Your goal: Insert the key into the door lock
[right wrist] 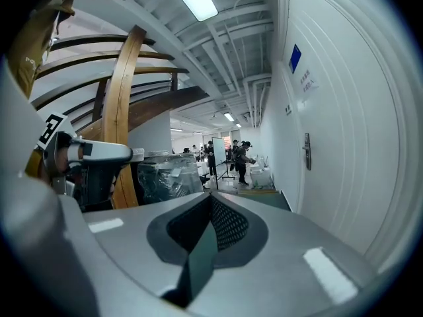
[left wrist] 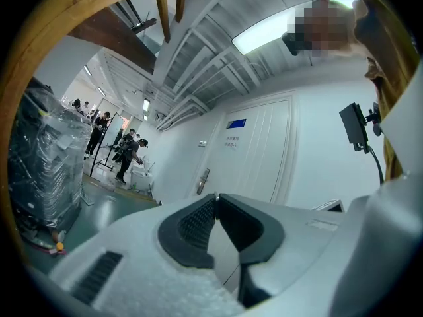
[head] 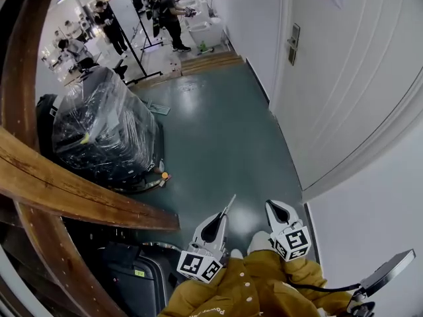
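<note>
The white door (head: 344,78) runs along the right wall, and its lock plate with handle (head: 293,43) sits far ahead. The same lock shows small in the left gripper view (left wrist: 203,181) and in the right gripper view (right wrist: 307,152). My left gripper (head: 225,215) is low in the head view, shut on a thin metal key (head: 230,202) that sticks out past its tips; in its own view (left wrist: 215,198) only a sliver shows. My right gripper (head: 274,207) is beside it, shut and empty, jaws meeting (right wrist: 210,197). Both are far from the lock.
A plastic-wrapped pallet load (head: 106,131) stands on the left of the green floor (head: 218,131). Curved wooden beams (head: 39,177) cross the left side. Several people (head: 168,12) work at the far end by a wooden step (head: 208,61). A black screen on a stalk (head: 386,269) is at bottom right.
</note>
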`<move>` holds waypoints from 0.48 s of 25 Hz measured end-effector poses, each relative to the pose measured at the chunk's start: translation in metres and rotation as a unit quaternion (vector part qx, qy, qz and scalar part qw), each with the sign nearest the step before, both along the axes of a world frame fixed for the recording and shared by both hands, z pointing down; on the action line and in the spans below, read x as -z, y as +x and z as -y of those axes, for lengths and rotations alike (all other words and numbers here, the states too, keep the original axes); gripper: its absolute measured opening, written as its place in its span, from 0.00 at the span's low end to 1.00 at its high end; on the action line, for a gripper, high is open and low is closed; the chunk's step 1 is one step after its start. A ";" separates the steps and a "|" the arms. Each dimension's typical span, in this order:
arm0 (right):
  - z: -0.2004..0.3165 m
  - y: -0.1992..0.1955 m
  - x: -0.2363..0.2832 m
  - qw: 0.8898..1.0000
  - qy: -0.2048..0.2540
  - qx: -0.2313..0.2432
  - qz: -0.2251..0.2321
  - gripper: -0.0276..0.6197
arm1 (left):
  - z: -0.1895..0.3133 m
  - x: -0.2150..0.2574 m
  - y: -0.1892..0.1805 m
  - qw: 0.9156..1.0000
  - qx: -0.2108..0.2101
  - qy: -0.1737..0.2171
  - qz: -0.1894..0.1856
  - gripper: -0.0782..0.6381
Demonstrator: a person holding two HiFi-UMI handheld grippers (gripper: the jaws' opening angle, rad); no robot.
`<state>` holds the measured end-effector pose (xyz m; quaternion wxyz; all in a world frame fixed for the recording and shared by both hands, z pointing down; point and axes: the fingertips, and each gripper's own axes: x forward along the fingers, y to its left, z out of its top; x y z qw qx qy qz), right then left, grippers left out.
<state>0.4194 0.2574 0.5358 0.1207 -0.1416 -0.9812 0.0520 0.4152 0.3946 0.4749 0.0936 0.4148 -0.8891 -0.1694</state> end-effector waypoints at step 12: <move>0.047 -0.160 -0.013 1.000 0.001 0.008 -0.006 0.05 | 0.044 -0.018 -0.167 1.000 0.011 -0.007 -0.015 0.14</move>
